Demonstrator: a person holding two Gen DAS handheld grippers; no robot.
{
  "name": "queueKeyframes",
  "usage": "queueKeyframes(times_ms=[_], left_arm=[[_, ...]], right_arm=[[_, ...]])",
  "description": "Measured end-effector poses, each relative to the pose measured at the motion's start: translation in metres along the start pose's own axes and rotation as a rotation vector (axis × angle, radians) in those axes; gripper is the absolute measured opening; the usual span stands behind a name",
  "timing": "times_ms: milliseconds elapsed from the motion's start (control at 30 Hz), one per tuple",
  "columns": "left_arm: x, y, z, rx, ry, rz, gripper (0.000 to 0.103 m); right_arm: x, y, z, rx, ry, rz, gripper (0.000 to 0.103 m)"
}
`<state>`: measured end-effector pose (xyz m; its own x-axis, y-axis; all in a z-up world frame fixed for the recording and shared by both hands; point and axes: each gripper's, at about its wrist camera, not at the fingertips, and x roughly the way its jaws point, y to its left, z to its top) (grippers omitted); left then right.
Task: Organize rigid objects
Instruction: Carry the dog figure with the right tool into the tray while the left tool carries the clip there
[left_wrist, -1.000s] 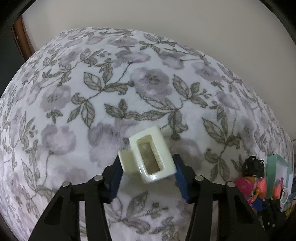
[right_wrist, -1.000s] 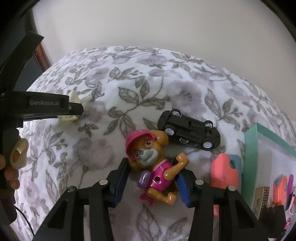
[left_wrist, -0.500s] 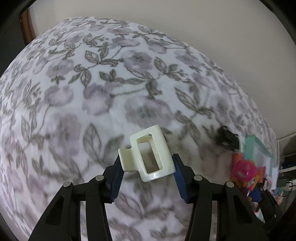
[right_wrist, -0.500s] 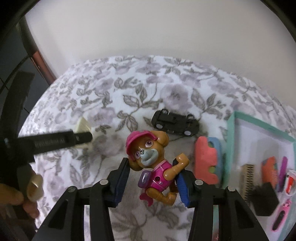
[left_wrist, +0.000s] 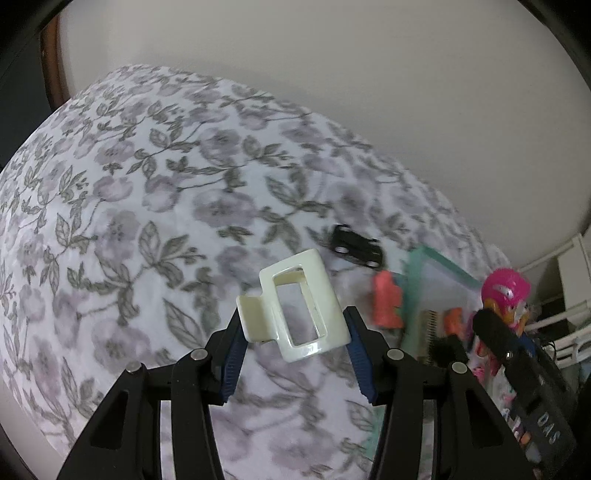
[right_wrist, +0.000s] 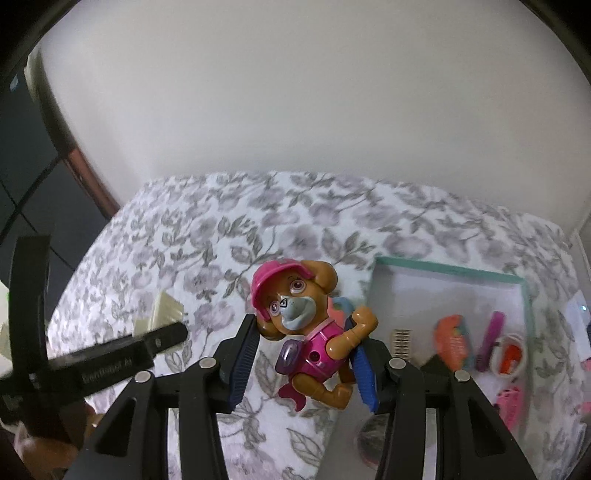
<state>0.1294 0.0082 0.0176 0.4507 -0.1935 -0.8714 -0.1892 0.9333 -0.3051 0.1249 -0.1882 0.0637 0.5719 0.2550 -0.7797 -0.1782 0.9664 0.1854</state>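
The bed (right_wrist: 207, 236) under both grippers is nearly bare — most small things already lie in the tray (right_wrist: 526, 306) at its right, so I judge that's where I'm carrying these. My right gripper (right_wrist: 303, 356) has its jaws clamped on the pup (right_wrist: 295, 317) by the torso, the left gripper (left_wrist: 293, 349) on the clip (left_wrist: 295, 306) across its body — both held clear above the bedspread.

We see each handheld gripper, left gripper (left_wrist: 293, 349) and right gripper (right_wrist: 301, 356), built from matte black linkage arms with triangular cut-outs. Round silver screws mark the pivots. The fingers (left_wrist: 232, 363) carry ribbed blue pads. Seen from the right wrist camera, the left gripper's black side bar (right_wrist: 110, 363) bears pale, blurred lettering.
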Motion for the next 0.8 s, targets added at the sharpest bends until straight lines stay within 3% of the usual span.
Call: queueKeyframes(times_ms=[267,467,800], left_arm=[[-0.015,-0.044,-0.025,0.045,-0.025,-0.063,0.053],[-0.01,-0.069,-0.044,0.112,-0.024,-0.056,0.053],[0.015,-0.114,-0.072,0.243,0.034,-0.08,0.053]], right_arm=[[-0.029,-0.038,0.004,-0.007,-0.039,-0.081,0.05],[-0.03,-0.073,0.0,0.06,-0.026,-0.084,0.05],[-0.033,-0.131,-0.009,0.165,-0.01,-0.163,0.05]])
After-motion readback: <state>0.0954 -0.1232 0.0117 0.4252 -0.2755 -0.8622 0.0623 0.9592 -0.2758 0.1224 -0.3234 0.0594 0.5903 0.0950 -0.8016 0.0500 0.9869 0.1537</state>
